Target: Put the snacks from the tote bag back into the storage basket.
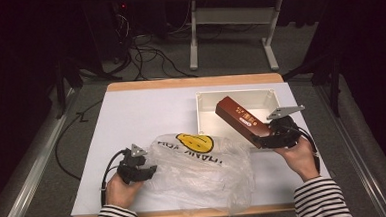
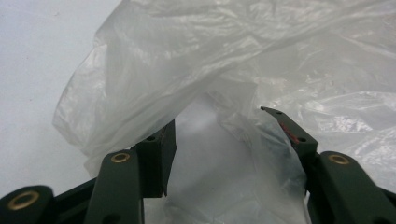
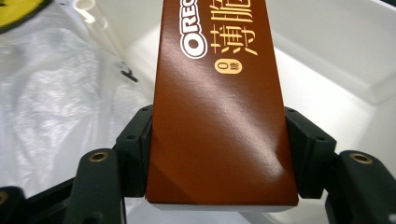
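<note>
A brown Oreo box (image 1: 241, 118) hangs tilted over the front edge of a white tray (image 1: 232, 92), its far end higher and over the tray. My right gripper (image 1: 264, 141) is shut on the box's near end; in the right gripper view both jaws of the gripper (image 3: 218, 114) press the long sides of the box (image 3: 219, 70). A crumpled clear plastic bag (image 1: 199, 168) with a yellow smiley print (image 1: 195, 142) lies at the table's front. My left gripper (image 1: 151, 168) sits at the bag's left edge. It stands open (image 2: 217, 121), with the bag's film (image 2: 187, 56) draped over and between the fingers (image 2: 292, 133).
A white mat (image 1: 146, 111) covers the wooden table. The tray's white floor (image 3: 327, 70) lies beyond the box, and the bag (image 3: 56, 93) lies to the tray's left. A desk frame and cables stand on the floor behind the table.
</note>
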